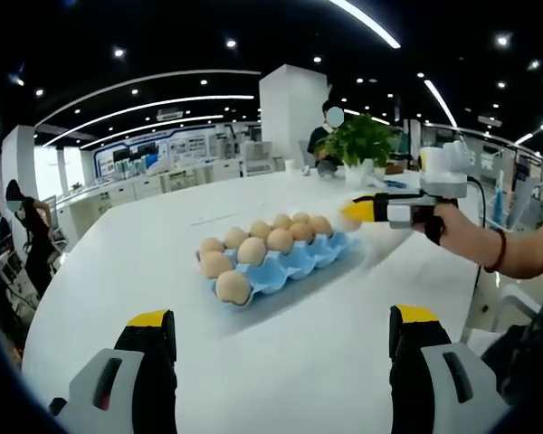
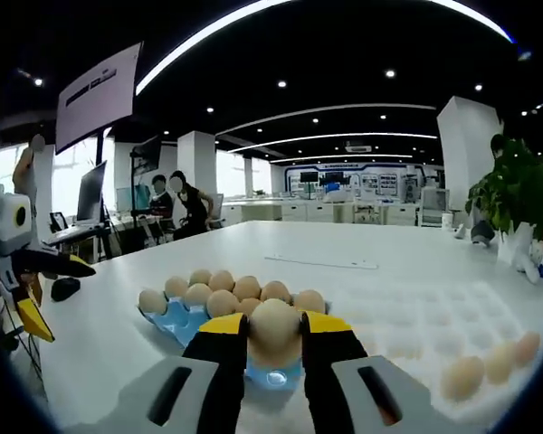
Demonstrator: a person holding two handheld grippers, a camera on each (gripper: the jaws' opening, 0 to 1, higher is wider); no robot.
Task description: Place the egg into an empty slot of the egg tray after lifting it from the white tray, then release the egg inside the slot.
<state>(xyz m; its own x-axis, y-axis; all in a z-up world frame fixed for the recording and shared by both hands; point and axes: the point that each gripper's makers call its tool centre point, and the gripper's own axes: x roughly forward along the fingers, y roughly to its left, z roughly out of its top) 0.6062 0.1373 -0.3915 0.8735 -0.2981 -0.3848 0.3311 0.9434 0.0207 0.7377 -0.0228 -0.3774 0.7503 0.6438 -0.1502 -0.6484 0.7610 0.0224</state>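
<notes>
Right gripper [image 2: 274, 336] is pinching the egg [image 2: 274, 329] between its jaws, hovering just over the near end of the blue egg tray [image 2: 175, 318]. Left gripper [image 1: 281, 324] jaws are spread, holding nothing, well back from the tray. White table [image 1: 281, 362] is giving open room all round. White tray [image 2: 416, 316] with more eggs is sitting alongside. Potted plant [image 1: 360, 145] is standing near the far edge. No readable writing.

A large open hall with a dark ceiling [image 2: 344, 54], small round spotlights and long curved light strips [image 1: 145, 83]. White square pillars [image 1: 292, 108] stand among white counters. A big white table [image 1: 145, 262] runs through the room. A potted green plant [image 1: 360, 145] stands at its far end. Bright windows [image 2: 235, 172] line one wall.
</notes>
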